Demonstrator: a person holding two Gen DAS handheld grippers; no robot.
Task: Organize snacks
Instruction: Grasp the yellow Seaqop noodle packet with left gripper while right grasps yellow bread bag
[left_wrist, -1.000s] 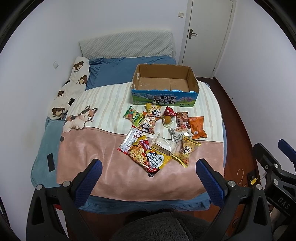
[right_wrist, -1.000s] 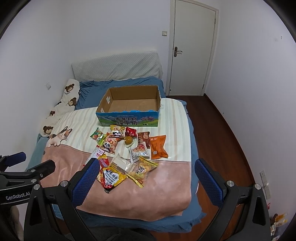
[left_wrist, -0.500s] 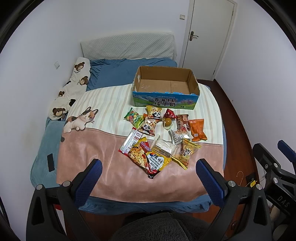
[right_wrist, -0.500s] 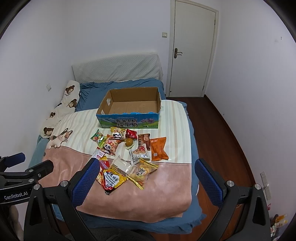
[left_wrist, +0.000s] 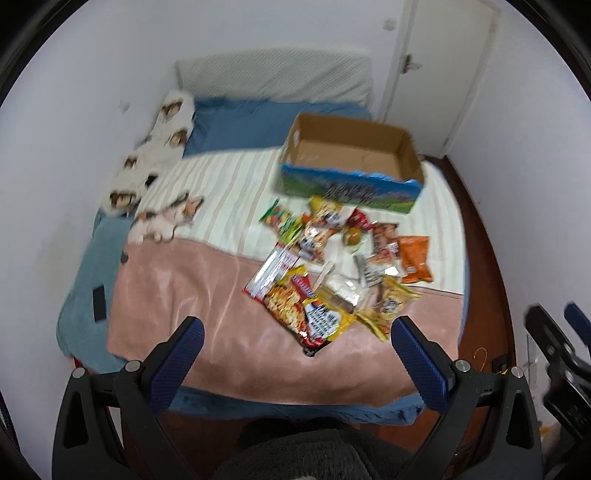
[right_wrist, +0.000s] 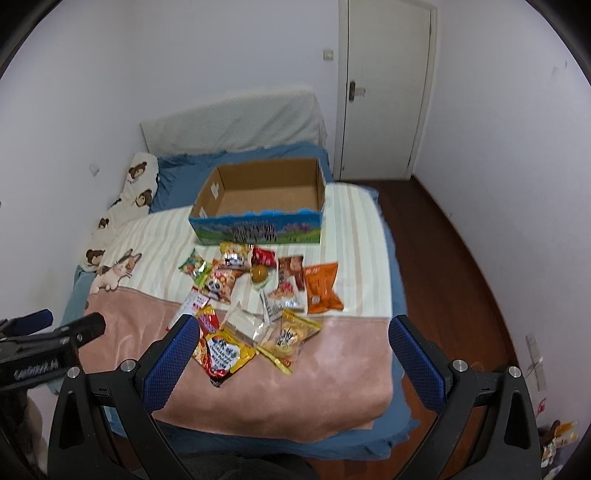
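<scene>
Left wrist view showed the left claw (left_wrist: 293, 341) with its blue-padded jaws spread wide apart, holding nothing, hovering above the foot of the bed (left_wrist: 155, 291). A heap of snack packets (left_wrist: 332, 266) lay on the blanket ahead of it and slightly right, and beyond them sat an empty cardboard box (left_wrist: 351, 162). From the right wrist view, the right claw (right_wrist: 293, 341) was likewise spread and empty, with the snack packets (right_wrist: 258, 295) just beyond its left finger and the box (right_wrist: 258, 206) farther back.
</scene>
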